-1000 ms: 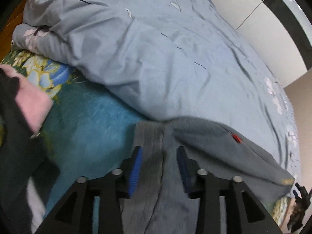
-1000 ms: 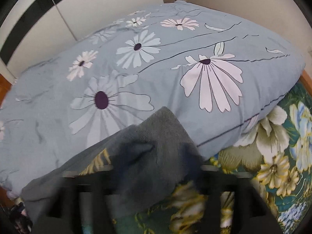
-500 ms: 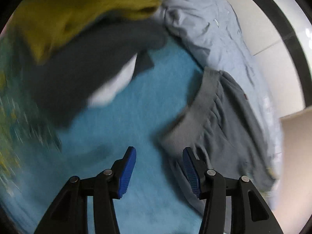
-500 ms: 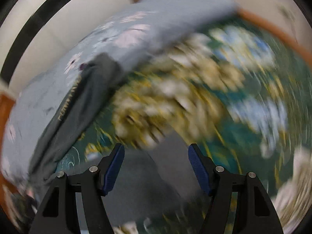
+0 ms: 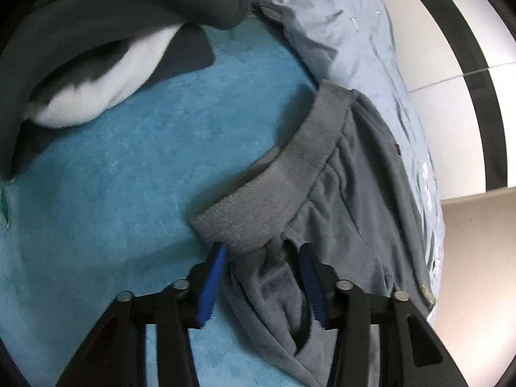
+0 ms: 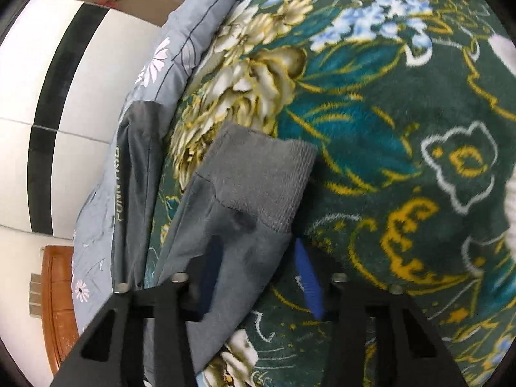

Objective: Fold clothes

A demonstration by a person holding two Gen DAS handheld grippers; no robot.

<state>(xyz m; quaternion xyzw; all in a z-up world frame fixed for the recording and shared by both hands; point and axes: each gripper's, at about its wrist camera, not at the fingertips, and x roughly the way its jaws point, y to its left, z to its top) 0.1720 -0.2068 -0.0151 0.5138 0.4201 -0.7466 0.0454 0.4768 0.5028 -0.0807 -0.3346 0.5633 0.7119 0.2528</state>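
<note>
Grey sweatpants [image 5: 348, 174] lie on the teal floral blanket [image 5: 113, 193], partly up against the light blue duvet. In the left wrist view my left gripper [image 5: 262, 274] is open, its blue pads on either side of bunched fabric just below the ribbed waistband [image 5: 274, 193]. In the right wrist view my right gripper [image 6: 258, 274] is open over a folded leg end with a ribbed cuff [image 6: 267, 174]; the cloth drapes over the left finger. A second leg [image 6: 135, 174] with lettering lies along the duvet edge.
A pile of dark grey and white clothes [image 5: 96, 48] sits at the upper left of the left wrist view. The flowered duvet [image 5: 354, 32] borders the pants. A white wardrobe with a black stripe [image 6: 48, 96] and a wooden bed frame [image 6: 61, 306] show behind.
Both grippers swung down from the duvet to the blanket. The right, earlier covered by cloth, now stands open over the cuff. The left has closed in on the waistband.
</note>
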